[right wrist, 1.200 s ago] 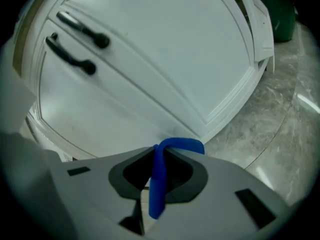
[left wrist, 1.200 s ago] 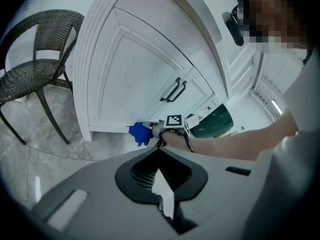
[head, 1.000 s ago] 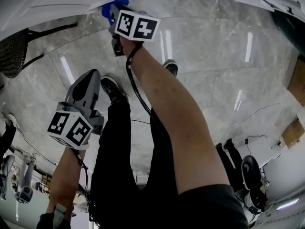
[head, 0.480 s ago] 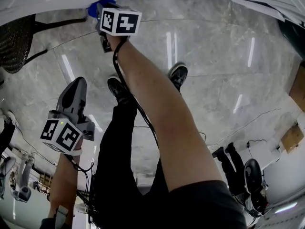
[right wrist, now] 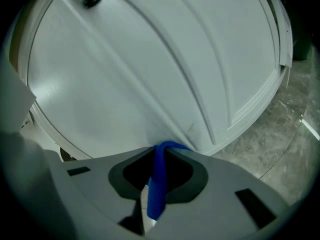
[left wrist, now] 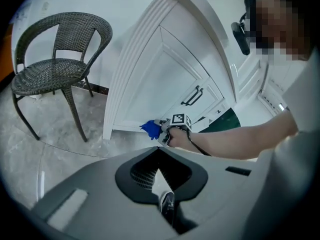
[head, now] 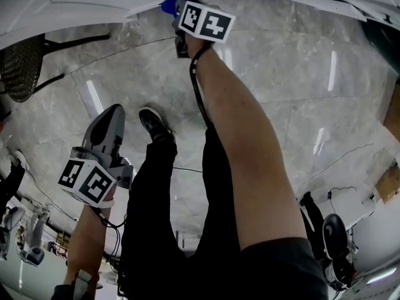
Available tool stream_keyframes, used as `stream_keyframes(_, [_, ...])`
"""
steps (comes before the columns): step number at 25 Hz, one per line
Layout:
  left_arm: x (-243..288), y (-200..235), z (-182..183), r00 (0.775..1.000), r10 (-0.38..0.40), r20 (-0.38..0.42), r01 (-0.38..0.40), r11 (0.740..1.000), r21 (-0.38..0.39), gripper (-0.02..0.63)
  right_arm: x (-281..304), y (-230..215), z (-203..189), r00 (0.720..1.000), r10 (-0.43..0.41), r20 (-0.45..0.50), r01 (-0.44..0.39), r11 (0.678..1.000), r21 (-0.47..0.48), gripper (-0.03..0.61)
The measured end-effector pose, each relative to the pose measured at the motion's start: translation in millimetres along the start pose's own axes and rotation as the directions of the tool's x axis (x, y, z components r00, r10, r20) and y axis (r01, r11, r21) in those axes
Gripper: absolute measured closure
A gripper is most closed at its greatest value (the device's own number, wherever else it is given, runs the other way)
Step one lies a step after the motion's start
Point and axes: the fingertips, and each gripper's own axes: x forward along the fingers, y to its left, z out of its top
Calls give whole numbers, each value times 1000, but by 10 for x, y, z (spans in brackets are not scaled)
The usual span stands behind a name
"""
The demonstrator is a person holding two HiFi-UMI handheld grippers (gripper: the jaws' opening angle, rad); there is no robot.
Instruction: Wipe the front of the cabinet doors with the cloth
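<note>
The right gripper (right wrist: 162, 151) clamps the blue cloth (right wrist: 157, 194), its front end hidden against the cabinet door (right wrist: 150, 74). The left gripper (left wrist: 161, 184) is clenched and empty.

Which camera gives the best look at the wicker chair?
The left gripper view: the chair shows whole, seat, back and legs. The head view catches only part at its left edge; the right gripper view misses it.

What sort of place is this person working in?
Likely a home-style interior, perhaps a kitchen or a mock-up of one: white panelled cabinet doors with a dark handle, a glossy marble-look floor, and a wicker chair nearby.
</note>
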Motion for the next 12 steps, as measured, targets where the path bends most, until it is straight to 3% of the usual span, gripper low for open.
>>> stream_keyframes(5, [149, -228, -39, 1000, -3, -3, 3, 1000, 25, 615, -185, -299, 170, 1000, -7, 13, 7, 1000, -25, 522])
stream_keyframes(8, [189, -371, -50, 1000, -3, -9, 4, 998, 57, 615, -470, -471, 310, 997, -42, 60, 41, 999, 16, 522])
stream_keyframes(12, [65, -612, 76, 1000, 11, -3, -10, 996, 92, 615, -995, -358, 419, 999, 9, 43, -7, 999, -32, 522])
